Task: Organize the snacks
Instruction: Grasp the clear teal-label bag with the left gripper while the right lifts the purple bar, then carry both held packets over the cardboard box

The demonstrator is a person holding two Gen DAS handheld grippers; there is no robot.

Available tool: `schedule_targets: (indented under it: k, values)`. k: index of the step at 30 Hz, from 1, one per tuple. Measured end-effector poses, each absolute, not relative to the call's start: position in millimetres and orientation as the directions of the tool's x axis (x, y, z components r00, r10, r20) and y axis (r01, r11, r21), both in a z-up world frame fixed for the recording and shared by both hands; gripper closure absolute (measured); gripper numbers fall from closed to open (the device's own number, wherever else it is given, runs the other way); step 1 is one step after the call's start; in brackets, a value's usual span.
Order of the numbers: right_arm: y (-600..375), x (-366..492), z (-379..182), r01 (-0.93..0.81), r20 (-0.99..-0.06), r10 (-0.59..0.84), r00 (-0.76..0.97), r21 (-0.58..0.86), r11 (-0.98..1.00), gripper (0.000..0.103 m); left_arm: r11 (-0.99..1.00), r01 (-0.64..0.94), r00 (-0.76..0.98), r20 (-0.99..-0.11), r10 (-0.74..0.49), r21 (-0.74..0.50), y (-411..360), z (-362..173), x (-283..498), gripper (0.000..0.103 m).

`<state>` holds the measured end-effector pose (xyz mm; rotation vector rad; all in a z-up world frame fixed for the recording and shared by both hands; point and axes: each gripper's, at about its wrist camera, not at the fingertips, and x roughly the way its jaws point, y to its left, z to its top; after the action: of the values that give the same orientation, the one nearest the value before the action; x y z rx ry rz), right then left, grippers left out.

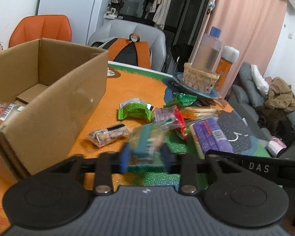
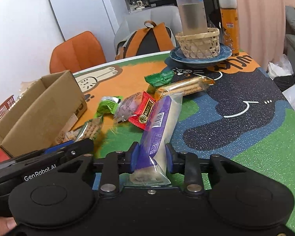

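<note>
Cardboard box (image 2: 39, 106), one, open-topped, at the left of the table (image 2: 245, 137); at least one barcoded packet lies inside.

Loose snacks on the cartoon-print mat, counted: two green packets (image 2: 108, 106) (image 2: 159, 78), one red sachet (image 2: 142, 110), one purplish clear-wrapped piece (image 2: 125, 106), one long gold biscuit sleeve (image 2: 184, 87), one clear-wrapped dark roll (image 1: 108, 134) near the box.

Two more are held. Right gripper (image 2: 150, 157): blue pads pinching the long purple-and-clear roll packet (image 2: 159, 125), angled down, packet pointing away toward the pile. Left gripper (image 1: 146, 157): pads closed on a blurred green-and-teal packet (image 1: 147, 143), just right of the box wall; in the right wrist view it sits close beside the right gripper.

Behind the pile: one blue plate (image 2: 200, 56) carrying one woven basket (image 2: 198, 41) with a clear bottle (image 2: 191, 11) in it; one orange can (image 2: 229, 21) beside. One orange chair (image 2: 76, 53) and a backpack (image 2: 145, 39) stand past the far edge.

A thumb (image 2: 2, 226) shows at lower left.
</note>
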<state>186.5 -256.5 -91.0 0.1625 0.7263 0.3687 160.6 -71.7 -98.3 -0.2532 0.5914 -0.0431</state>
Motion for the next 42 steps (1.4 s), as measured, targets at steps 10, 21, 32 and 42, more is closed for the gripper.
schedule_targets:
  k: [10, 21, 32, 42]
  values:
    - [-248.3, 174.8, -76.2, -0.308, -0.577, 0.42, 0.7, 0.286, 0.907, 0.076, 0.956, -0.033, 0.844, -0.52, -0.13, -0.293, -58.8, -88.7, 145.2, 0.077]
    - [-240.9, 167.7, -58.1, -0.346, -0.519, 0.464, 0.718, 0.311, 0.885, 0.077, 0.954, -0.02, 0.879, -0.46, -0.125, -0.298, -52.5, -61.5, 129.0, 0.077]
    - [-226.9, 169.1, -36.9, -0.389, -0.461, 0.507, 0.728, 0.331, 0.859, 0.079, 0.961, -0.03, 0.915, -0.394, -0.085, -0.276, -37.9, -29.4, 113.9, 0.077]
    - [-204.6, 171.0, -16.8, -0.434, -0.417, 0.542, 0.729, 0.331, 0.838, 0.079, 0.961, -0.072, 0.934, -0.356, -0.03, -0.269, -10.5, -10.9, 107.4, 0.077]
